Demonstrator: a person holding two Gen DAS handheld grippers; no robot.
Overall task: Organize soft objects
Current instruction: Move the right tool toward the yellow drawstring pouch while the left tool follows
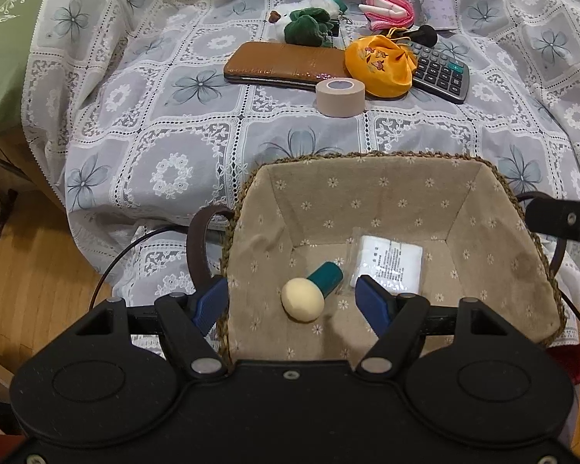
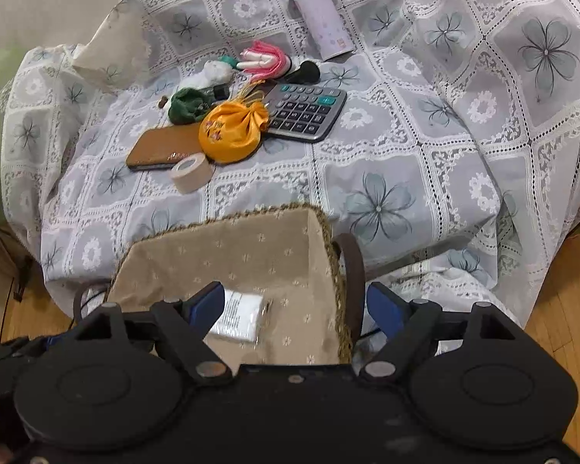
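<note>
A fabric-lined basket [image 1: 367,156] [image 2: 251,214] sits at the near edge of the lace-covered bed. On its floor lie a cream sponge with a teal handle [image 1: 302,300] and a white packet [image 1: 390,263] [image 2: 239,317]. My left gripper [image 1: 290,303] is open over the sponge, one finger outside the basket's left wall and the other inside; neither pad touches the sponge. My right gripper [image 2: 297,307] is open astride the basket's right wall, holding nothing. Further back lie an orange pouch [image 1: 379,65] [image 2: 232,135], a green plush [image 1: 307,25] [image 2: 187,106] and a pink item [image 1: 390,9] [image 2: 265,62].
Beside the pouch lie a brown wallet [image 1: 286,63] [image 2: 162,147], a tape roll [image 1: 340,96] [image 2: 191,172] and a calculator [image 1: 440,71] [image 2: 305,110]. A lilac bottle [image 2: 321,19] lies at the back. Wooden floor [image 1: 27,270] shows below the bed's edge, and a green pillow [image 1: 4,38] is at the left.
</note>
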